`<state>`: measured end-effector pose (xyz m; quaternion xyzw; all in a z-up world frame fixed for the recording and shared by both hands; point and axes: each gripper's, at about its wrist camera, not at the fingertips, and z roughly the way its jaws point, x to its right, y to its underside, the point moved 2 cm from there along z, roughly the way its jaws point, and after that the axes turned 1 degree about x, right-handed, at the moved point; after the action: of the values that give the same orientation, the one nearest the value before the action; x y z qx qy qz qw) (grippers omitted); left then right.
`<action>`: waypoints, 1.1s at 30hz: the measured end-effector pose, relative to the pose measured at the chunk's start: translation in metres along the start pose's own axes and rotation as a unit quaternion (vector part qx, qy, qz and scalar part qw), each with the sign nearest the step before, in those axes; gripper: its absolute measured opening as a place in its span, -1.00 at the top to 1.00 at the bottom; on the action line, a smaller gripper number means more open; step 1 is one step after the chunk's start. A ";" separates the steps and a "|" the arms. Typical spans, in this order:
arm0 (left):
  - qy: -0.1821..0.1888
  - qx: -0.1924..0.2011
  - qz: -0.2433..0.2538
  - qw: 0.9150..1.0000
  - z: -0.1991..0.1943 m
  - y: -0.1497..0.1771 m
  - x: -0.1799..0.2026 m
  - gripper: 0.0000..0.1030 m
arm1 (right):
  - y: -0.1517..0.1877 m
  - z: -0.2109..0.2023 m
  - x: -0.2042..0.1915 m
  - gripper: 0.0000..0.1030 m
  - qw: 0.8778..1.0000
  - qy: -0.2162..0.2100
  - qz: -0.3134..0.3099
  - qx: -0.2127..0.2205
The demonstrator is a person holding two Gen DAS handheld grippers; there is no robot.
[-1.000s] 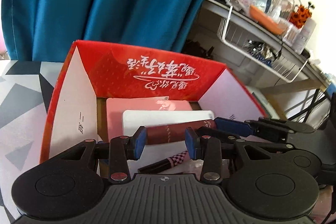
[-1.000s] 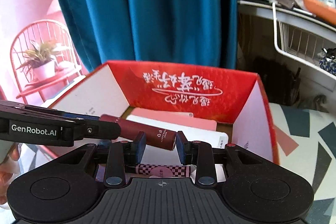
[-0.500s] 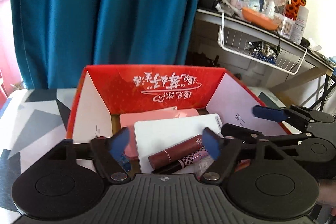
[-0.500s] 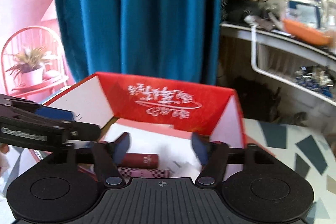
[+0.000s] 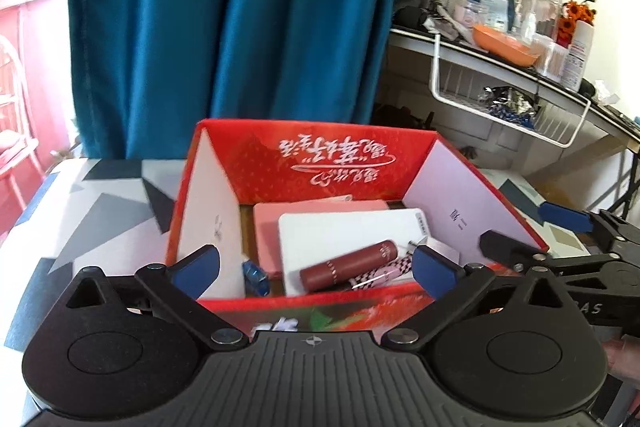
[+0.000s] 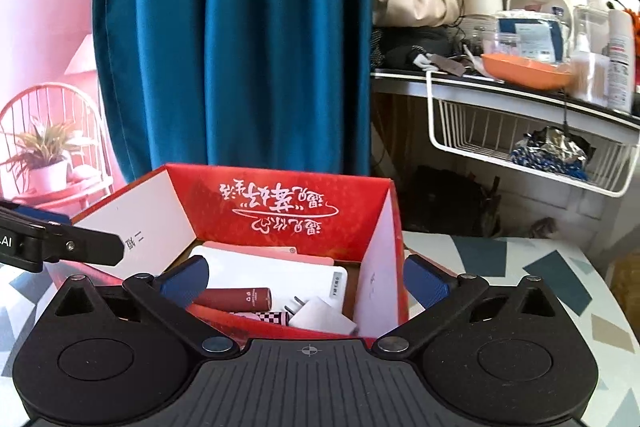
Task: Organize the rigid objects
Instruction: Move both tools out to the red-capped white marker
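A red cardboard box [image 5: 316, 163] [image 6: 280, 203] stands open on the patterned table. Inside lie a dark red tube [image 5: 348, 264] [image 6: 236, 298], a white flat box [image 5: 344, 231] [image 6: 280, 275], a pink flat box [image 5: 268, 227], a checkered pink tube [image 5: 380, 271] [image 6: 264, 317], a white plug [image 6: 320, 315] and a small blue item [image 5: 254, 277]. My left gripper [image 5: 316, 271] is open and empty, just in front of the box. My right gripper [image 6: 304, 281] is open and empty, held back at the box's near edge. The right gripper also shows in the left wrist view [image 5: 568, 223].
A teal curtain [image 5: 232, 27] hangs behind the table. A cluttered shelf [image 6: 520, 83] with a white wire basket [image 6: 532, 147] stands to the right. The patterned table [image 5: 92, 211] [image 6: 540, 267] extends on both sides of the box.
Both grippers opened, let go of the dark red tube, and pulled back. The tube now lies in the box on the white flat box.
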<state>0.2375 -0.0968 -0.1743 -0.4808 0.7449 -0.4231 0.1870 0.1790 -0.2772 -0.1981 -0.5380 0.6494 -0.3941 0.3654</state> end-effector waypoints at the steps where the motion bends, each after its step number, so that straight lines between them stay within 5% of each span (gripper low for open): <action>1: -0.002 -0.003 -0.005 1.000 -0.002 0.001 -0.001 -1.00 | 0.001 -0.003 0.001 -0.99 1.000 0.000 0.001 0.004; 15: -0.025 0.028 -0.020 0.999 -0.033 0.037 0.007 -1.00 | 0.031 -0.045 0.023 -0.99 0.998 0.026 0.037 0.049; 28: -0.018 -0.039 -0.036 0.998 -0.003 0.076 0.011 -1.00 | 0.096 -0.025 0.045 -0.96 0.996 0.048 0.065 -0.043; 33: -0.015 -0.051 -0.033 0.998 0.006 0.080 0.012 -0.97 | 0.110 -0.013 0.054 -0.67 0.993 0.046 0.083 -0.072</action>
<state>0.1914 -0.0953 -0.2409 -0.5202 0.7463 -0.3834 0.1596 0.1137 -0.3164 -0.2946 -0.4883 0.7347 -0.3387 0.3272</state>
